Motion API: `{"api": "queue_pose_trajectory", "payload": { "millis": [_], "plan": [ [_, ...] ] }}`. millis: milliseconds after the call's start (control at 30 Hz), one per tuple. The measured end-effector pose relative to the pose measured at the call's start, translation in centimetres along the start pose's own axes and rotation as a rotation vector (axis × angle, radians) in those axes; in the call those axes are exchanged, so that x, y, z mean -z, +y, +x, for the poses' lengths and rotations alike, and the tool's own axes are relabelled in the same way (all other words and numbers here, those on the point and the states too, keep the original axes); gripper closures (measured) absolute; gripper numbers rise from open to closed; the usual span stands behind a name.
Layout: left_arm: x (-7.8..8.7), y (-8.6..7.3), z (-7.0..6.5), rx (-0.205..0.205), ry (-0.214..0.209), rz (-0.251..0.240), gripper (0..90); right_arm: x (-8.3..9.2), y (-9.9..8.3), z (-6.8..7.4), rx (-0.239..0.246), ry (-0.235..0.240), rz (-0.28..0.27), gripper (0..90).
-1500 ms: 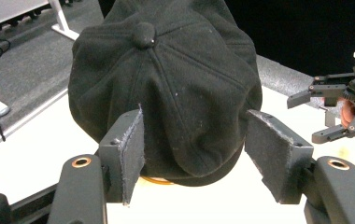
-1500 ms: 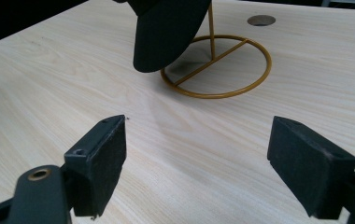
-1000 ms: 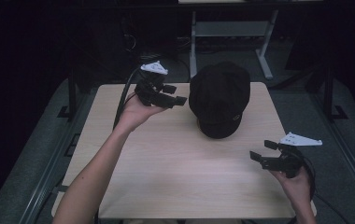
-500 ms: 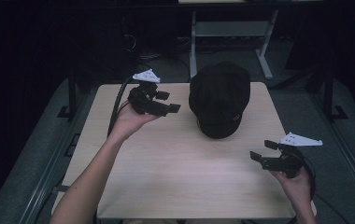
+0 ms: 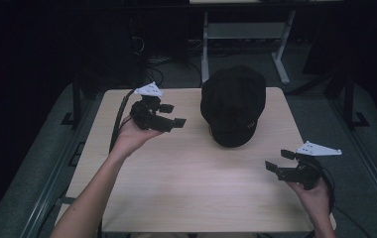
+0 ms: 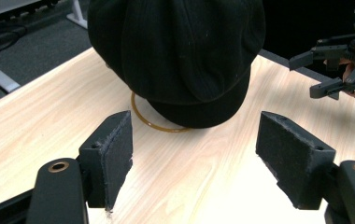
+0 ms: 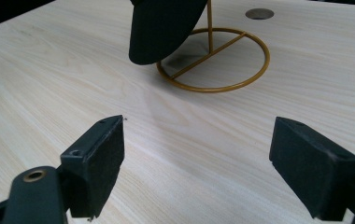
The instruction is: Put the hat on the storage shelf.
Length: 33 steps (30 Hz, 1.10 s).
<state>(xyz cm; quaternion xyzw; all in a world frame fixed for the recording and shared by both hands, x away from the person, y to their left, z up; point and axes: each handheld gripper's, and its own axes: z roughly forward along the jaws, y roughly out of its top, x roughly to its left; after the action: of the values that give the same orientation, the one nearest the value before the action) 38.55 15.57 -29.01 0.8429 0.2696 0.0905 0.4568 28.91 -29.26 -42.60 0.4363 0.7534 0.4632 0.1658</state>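
Worktop [image 5: 191, 198]: one, pale wood grain, bare apart from the cap and its stand; a small round grey disc [image 7: 259, 13] is set into the surface beyond the stand in the right gripper view.
Cap [image 5: 232, 104]: one, black, sitting on the stand toward the far middle of the worktop, brim pointing to the near side; its brim edge hangs just above the wood in the right gripper view.
Stand [image 7: 213, 58]: one, thin gold wire, a ring base flat on the worktop with a bar across it and an upright post going up into the cap; from the left gripper view just an arc of the ring peeks out under the brim.
Containers: I can see none; the stand carries the cap and nothing else.
Left tongs [image 5: 171, 115]: one, held up off the worktop in the left hand [image 5: 132, 136] at the far left, just left of the cap and apart from it, jaws wide and pointing at the cap, nothing between them.
Right tongs [image 5: 281, 161]: one, held in the right hand [image 5: 313, 191] by the near right edge, well apart from the cap, jaws wide, with bare wood between them.
Count: one cap, one stand, two tongs, two hands.
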Motion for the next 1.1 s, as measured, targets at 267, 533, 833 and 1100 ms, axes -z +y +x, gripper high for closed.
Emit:
{"api": "queue_pose_trajectory", "payload": {
  "millis": [267, 533, 833, 1100],
  "plan": [
    [0.4, -1.5, 0.4, 0.023, 0.005, -0.004, 25.9, -0.2, 0.0, 0.1, 0.008, -0.004, 0.007, 17.7],
    [0.8, -3.0, 0.7, 0.041, 0.01, 0.003, 25.5, -0.3, -0.1, 0.3, 0.014, -0.011, 0.014, 17.6],
    [1.3, -4.7, 0.9, 0.055, 0.021, -0.002, 25.2, -0.3, -0.1, 0.3, 0.017, -0.017, 0.018, 17.5],
    [1.4, -5.6, 0.8, 0.061, 0.026, -0.007, 25.3, -0.2, -0.1, 0.3, 0.014, -0.019, 0.016, 17.5]
  ]
}}
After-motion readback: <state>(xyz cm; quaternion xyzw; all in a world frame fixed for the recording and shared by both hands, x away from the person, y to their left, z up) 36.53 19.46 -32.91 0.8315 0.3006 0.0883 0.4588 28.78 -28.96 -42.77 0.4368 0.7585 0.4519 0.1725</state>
